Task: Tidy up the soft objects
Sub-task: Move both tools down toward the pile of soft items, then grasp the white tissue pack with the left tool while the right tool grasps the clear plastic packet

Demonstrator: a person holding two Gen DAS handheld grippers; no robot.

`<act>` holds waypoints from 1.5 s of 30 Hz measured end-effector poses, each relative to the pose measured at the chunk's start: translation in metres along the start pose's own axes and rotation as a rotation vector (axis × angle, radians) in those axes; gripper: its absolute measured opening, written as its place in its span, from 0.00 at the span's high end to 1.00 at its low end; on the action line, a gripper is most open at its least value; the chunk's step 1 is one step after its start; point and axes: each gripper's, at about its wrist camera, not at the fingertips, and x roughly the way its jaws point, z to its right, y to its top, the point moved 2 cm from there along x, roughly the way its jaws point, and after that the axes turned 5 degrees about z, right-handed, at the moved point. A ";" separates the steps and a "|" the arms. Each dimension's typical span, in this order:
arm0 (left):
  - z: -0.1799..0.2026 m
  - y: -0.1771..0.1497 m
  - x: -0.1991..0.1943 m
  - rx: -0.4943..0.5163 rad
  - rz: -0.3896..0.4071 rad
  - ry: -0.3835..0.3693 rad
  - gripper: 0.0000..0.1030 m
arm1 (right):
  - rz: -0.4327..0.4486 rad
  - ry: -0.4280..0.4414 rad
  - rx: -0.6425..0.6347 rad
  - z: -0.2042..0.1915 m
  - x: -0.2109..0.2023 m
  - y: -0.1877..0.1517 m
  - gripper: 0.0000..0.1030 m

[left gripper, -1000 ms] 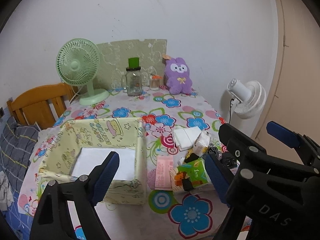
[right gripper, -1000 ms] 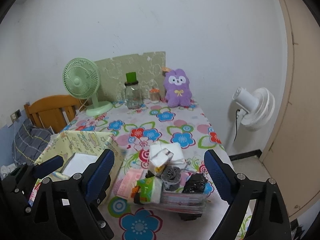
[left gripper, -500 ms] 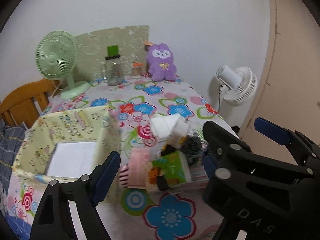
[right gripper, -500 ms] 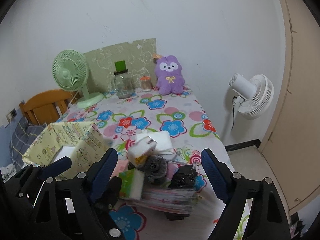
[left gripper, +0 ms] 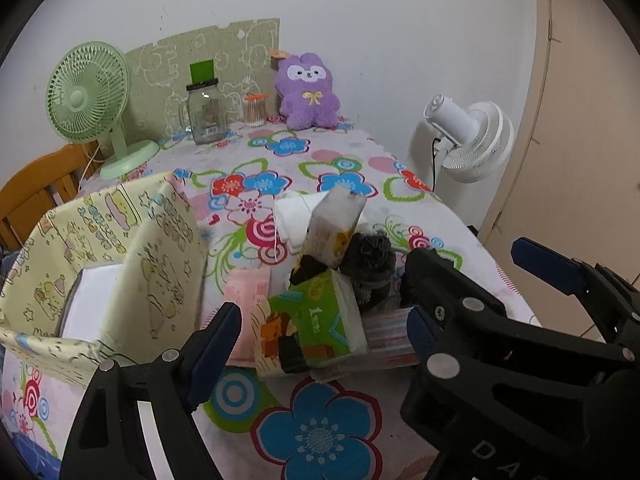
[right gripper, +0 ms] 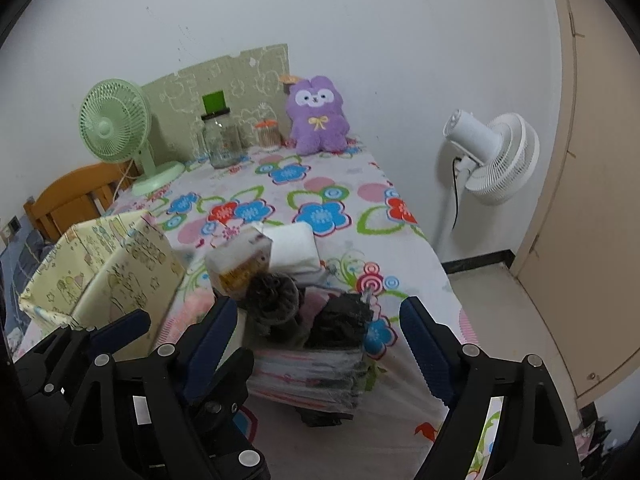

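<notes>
Both grippers, left [left gripper: 320,344] and right [right gripper: 318,336], have dropped closer to the pile [right gripper: 308,320] at lower centre, fingers spread and empty, the right's just narrowing, ready for a first pick.

tabletop cloth [left gripper: 352,152]: smooth, matt printed fabric with bright flowers
storage box [left gripper: 160,240]: soft-sided, pale yellow, slight sheen
tissue pack [left gripper: 320,320]: glossy green plastic wrap
white tissue pack [left gripper: 334,224]: crinkled clear film over paper
dark socks [left gripper: 370,256]: knitted, rough, matt
plush rabbit [left gripper: 308,92]: purple fuzzy pile
jar [left gripper: 206,114]: clear glass, shiny
desk fan [left gripper: 88,92]: pale green plastic
chair [left gripper: 36,196]: varnished wood
left claw [left gripper: 324,334]: matt black plastic, blue ribbed pads, metal screws
</notes>
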 end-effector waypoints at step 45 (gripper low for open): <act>-0.022 -0.002 0.001 -0.041 -0.039 -0.018 0.80 | -0.037 0.027 -0.030 -0.026 0.001 0.000 0.82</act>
